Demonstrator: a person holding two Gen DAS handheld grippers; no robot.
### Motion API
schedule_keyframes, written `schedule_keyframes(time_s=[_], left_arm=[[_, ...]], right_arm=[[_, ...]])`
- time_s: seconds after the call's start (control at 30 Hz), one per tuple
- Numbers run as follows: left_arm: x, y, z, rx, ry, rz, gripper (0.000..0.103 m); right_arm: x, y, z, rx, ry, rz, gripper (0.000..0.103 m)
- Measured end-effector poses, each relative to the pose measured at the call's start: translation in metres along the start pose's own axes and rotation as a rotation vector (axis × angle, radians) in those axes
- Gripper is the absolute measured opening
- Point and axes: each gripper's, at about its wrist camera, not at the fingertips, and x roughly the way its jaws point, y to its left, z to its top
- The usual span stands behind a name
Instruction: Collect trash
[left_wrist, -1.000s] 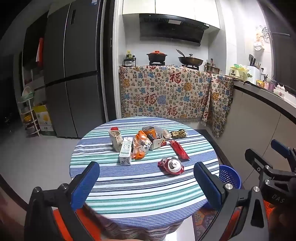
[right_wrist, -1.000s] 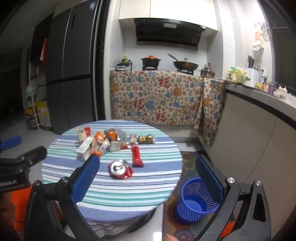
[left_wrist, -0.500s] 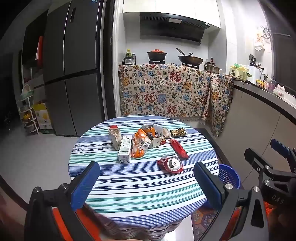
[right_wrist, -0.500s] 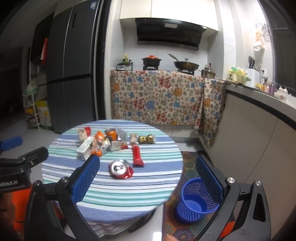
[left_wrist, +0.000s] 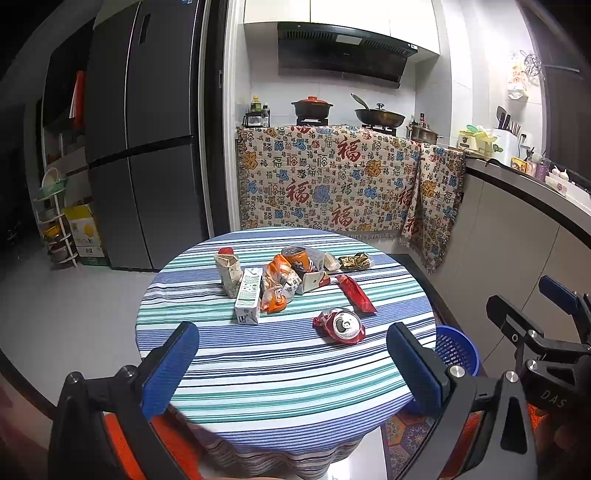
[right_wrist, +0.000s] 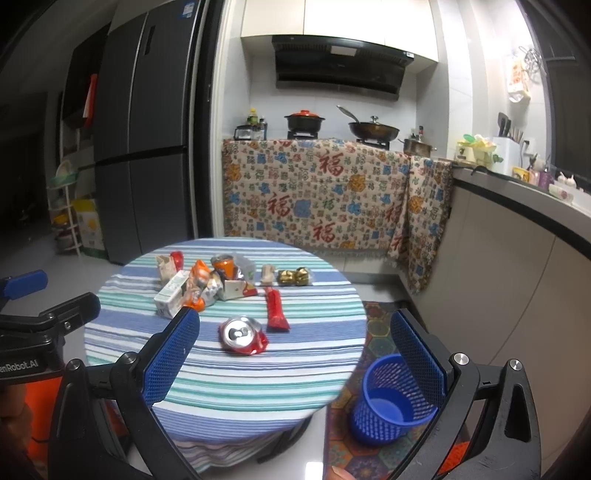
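Both tools, left tool (left_wrist: 291, 363) and right tool (right_wrist: 295, 358), gape empty before the table (left_wrist: 280, 373), crushed can (left_wrist: 341, 325) nearest.

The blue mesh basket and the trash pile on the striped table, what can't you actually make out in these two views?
- Blue mesh basket: left wrist view, lower half hidden by the table edge and the gripper finger.
- Basket's far right wall: right wrist view, covered by the gripper's blue finger pad.
- Printed text on the white carton: too small to read.
- Items behind the orange can: overlapped by wrappers.
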Motion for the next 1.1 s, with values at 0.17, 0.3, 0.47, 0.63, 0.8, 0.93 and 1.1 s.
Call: schedule_keyframes(time_s=[0.17,0.3,0.47,0.63,0.8,0.93,1.1], left_arm=[[-0.0007,0.0,0.0008,0.0,0.002,0.0,0.103],[0.0003,0.0006,0.0019,0.0,0.004,-0.001,0.103],[0.0011,-0.0001,0.0025,0.001,0.007,-0.001,0.103],[0.0009,-0.0029,0.0014,0.0,0.01,-0.001,0.103],[-0.0001,-0.0034,0.0014,-0.001,0.011,-0.001,0.103],[-0.0003,-0.0036,0.0017,0.0,0.011,0.0,0.103],[-0.0006,-0.0031,0.0012,0.0,0.012,-0.002,0.103]], right_arm=[[-0.0006,0.0,0.0022,0.001,0.0,0.0,0.103],[-0.0017,0.0005,0.003,0.005,0.003,0.004,0.103],[-0.0022,0.0011,0.0051,0.001,0.006,0.008,0.103],[-0.0028,0.0019,0.0063,-0.001,0.005,0.008,0.103],[-0.0029,0.0022,0.0069,0.001,0.007,0.01,0.103],[-0.0032,0.0021,0.008,0.001,0.007,0.01,0.103],[-0.0031,0.0025,0.0093,0.001,0.008,0.011,0.103]])
